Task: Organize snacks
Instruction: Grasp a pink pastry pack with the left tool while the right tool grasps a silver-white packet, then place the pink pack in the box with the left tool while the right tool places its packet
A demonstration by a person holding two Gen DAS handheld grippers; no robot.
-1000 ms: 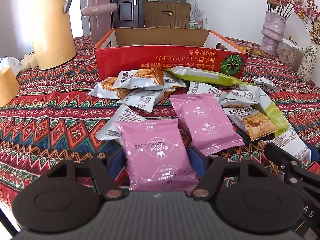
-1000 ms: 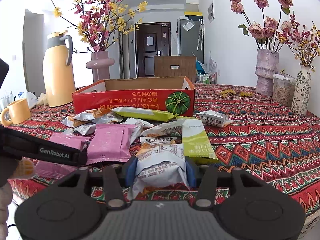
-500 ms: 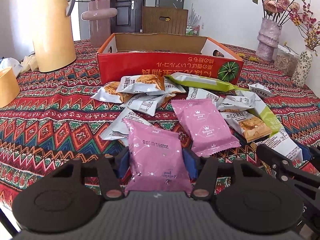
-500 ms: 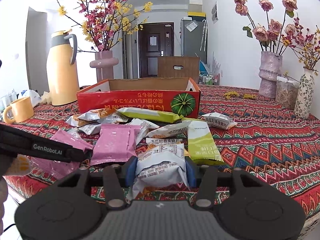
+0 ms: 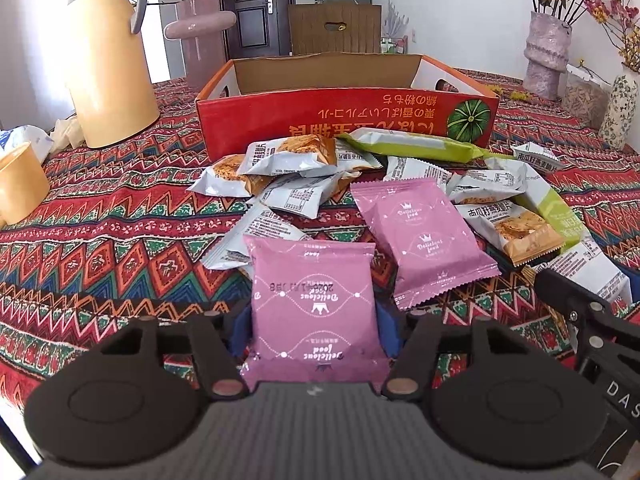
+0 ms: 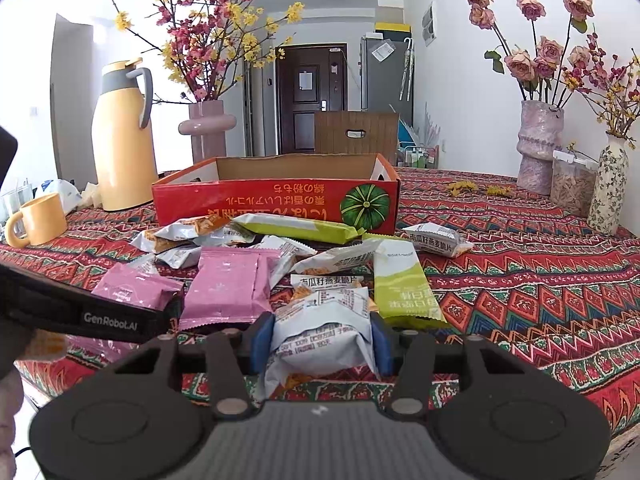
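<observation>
My left gripper (image 5: pixel 314 330) is shut on a pink snack packet (image 5: pixel 314 304) and holds it above the patterned tablecloth. My right gripper (image 6: pixel 320 340) is shut on a white snack packet (image 6: pixel 322 332), also lifted. A second pink packet (image 5: pixel 422 240) lies flat just ahead, also seen in the right wrist view (image 6: pixel 230 288). Several white and green packets (image 5: pixel 292 158) lie in a heap before the open red cardboard box (image 5: pixel 348 118), which looks empty inside. The box shows in the right wrist view too (image 6: pixel 276 198).
A yellow thermos jug (image 5: pixel 108 52) and a yellow mug (image 5: pixel 20 182) stand at the left. Flower vases (image 6: pixel 538 146) and a jar (image 6: pixel 572 186) stand at the right. A pink vase (image 6: pixel 208 130) stands behind the box. The left gripper's body (image 6: pixel 80 314) crosses the right wrist view.
Both grippers have lifted their packets off the table and risen; the box and the heap look closer and lower in view.
</observation>
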